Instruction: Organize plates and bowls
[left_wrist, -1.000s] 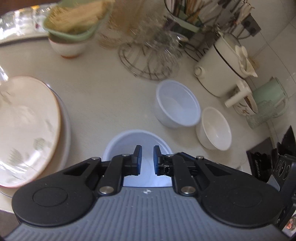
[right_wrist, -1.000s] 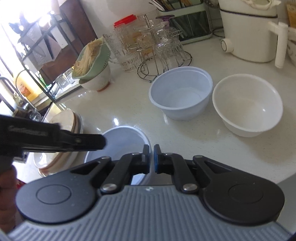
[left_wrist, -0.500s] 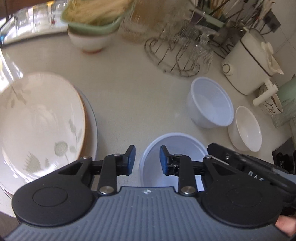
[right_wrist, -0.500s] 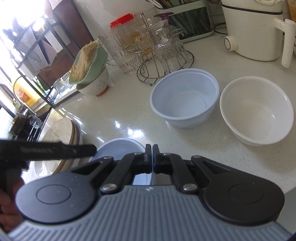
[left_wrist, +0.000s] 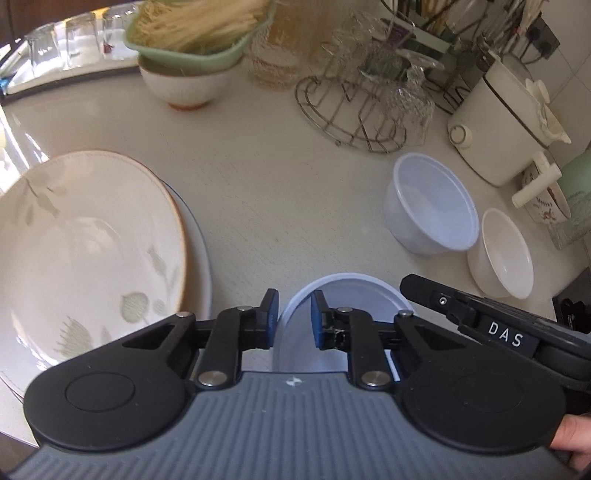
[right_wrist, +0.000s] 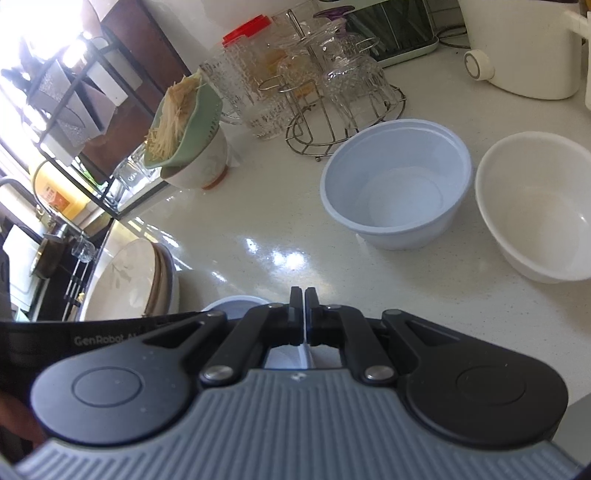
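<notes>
My left gripper (left_wrist: 293, 319) straddles the left rim of the near pale-blue plastic bowl (left_wrist: 354, 295) on the worktop (left_wrist: 280, 206), its fingers closing but not yet pinching, while my right gripper (right_wrist: 304, 319), nearer the rim's other side, is clenched on it.

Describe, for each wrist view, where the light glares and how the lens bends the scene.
Left wrist view: even, soft light; the round cream leaf-patterned plate bulges at the edge. Right wrist view: the window corner is blown out white, bright glints lie on the glossy white speckled counter, and the metal wire glass rack leans.
</notes>
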